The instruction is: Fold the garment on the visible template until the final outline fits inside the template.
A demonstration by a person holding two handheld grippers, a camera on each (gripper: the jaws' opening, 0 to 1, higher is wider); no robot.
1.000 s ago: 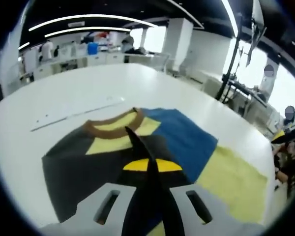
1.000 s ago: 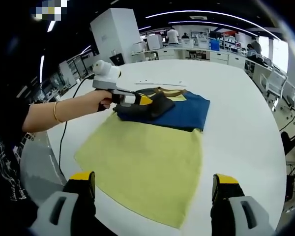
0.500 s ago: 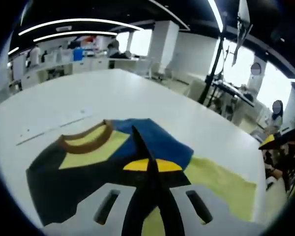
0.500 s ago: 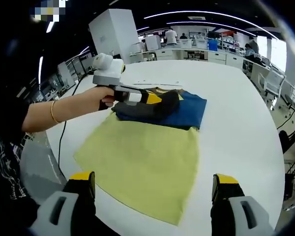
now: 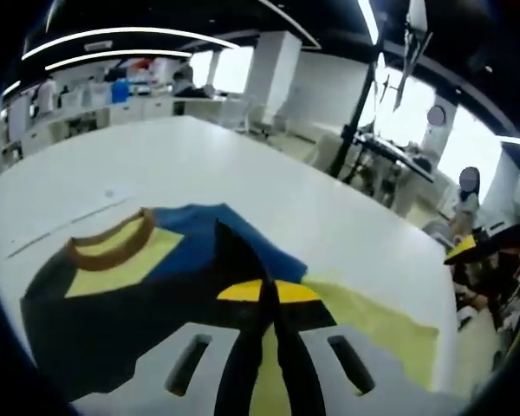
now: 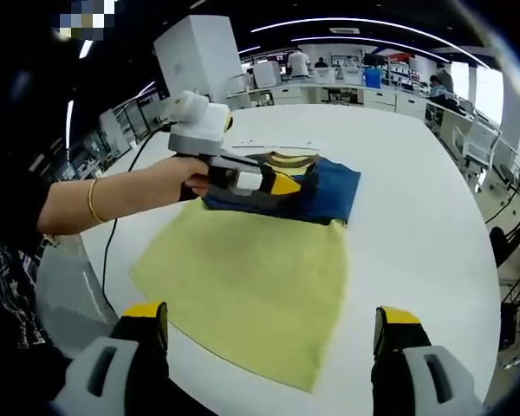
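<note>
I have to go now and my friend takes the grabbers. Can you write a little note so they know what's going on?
Left tool: shut on a dark flap of the shirt, carrying it across.
Right tool: open, hovering near the table edge, holding nothing.
The shirt lies on the white table; its yellow part is spread flat toward you, the blue and dark part bunched at the far end.
Done: a fold is started.
Left: lay the flap down, then fold the yellow part. No template outline is visible.
</note>
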